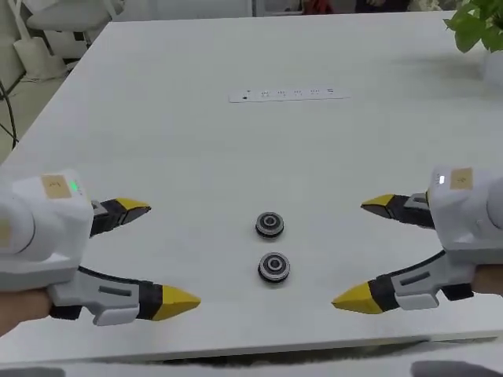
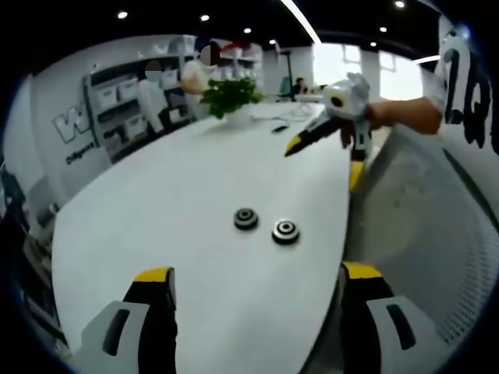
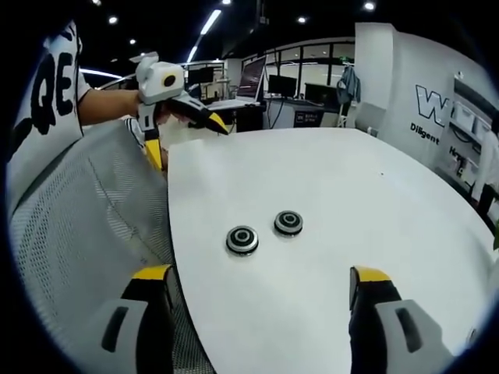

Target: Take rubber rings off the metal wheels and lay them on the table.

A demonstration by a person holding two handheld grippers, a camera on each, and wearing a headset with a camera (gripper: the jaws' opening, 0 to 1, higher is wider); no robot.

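Two small metal wheels lie flat near the table's front edge, each with a dark rubber ring around its rim. The farther wheel (image 1: 269, 225) (image 2: 245, 219) (image 3: 288, 223) and the nearer wheel (image 1: 273, 267) (image 2: 285, 231) (image 3: 242, 239) sit close together without touching. My left gripper (image 1: 169, 254) (image 2: 257, 274) (image 3: 191, 148) hovers open to the left of them, holding nothing. My right gripper (image 1: 350, 253) (image 3: 261, 274) (image 2: 321, 165) hovers open to the right, also holding nothing. Both point inward at the wheels, a hand's breadth or more away.
A flush socket panel (image 1: 288, 95) sits in the white table (image 1: 173, 141) farther back. A potted plant (image 1: 475, 23) (image 2: 230, 95) stands at the far right corner. A grey mesh chair (image 2: 421, 210) (image 3: 86, 226) is at the table's near edge.
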